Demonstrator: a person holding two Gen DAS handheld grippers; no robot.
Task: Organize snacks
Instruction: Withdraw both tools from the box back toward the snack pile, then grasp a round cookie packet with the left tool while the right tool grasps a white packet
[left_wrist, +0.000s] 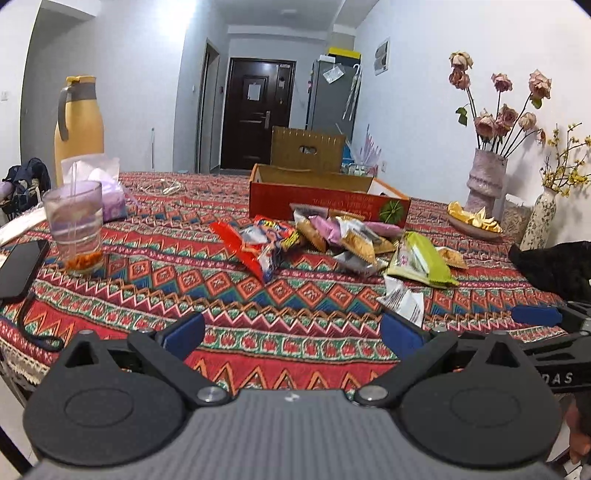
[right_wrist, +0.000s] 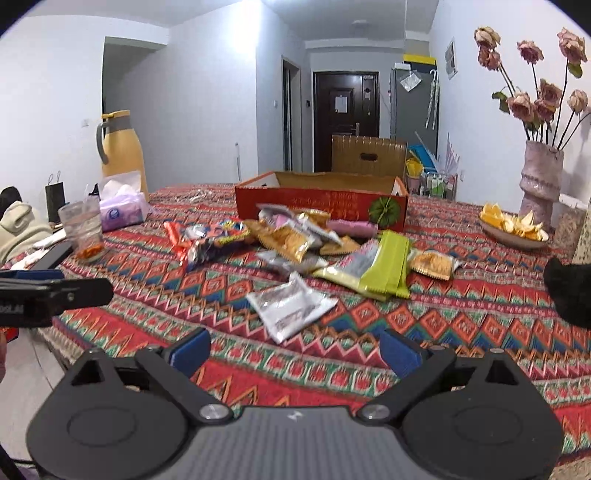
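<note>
A heap of snack packets (left_wrist: 332, 236) (right_wrist: 295, 240) lies on the patterned tablecloth in front of an open red cardboard box (left_wrist: 325, 201) (right_wrist: 321, 203). A green packet (left_wrist: 424, 260) (right_wrist: 388, 266) sits at the heap's right, a red packet (left_wrist: 243, 247) (right_wrist: 177, 240) at its left, and a silver-white packet (left_wrist: 402, 299) (right_wrist: 291, 306) lies nearest. My left gripper (left_wrist: 291, 334) hovers open over the near table edge, nothing between its blue pads. My right gripper (right_wrist: 295, 350) is open too, just short of the silver-white packet.
A plastic cup (left_wrist: 74, 229) (right_wrist: 83, 229), a phone (left_wrist: 20, 267), a tissue pack (left_wrist: 107, 188) (right_wrist: 122, 206) and a yellow jug (left_wrist: 79, 125) (right_wrist: 122, 147) stand left. A plate of peels (left_wrist: 472, 221) (right_wrist: 513, 227), flower vases (left_wrist: 484, 177) (right_wrist: 539, 177) and a black cloth (left_wrist: 554, 266) (right_wrist: 569, 291) sit right.
</note>
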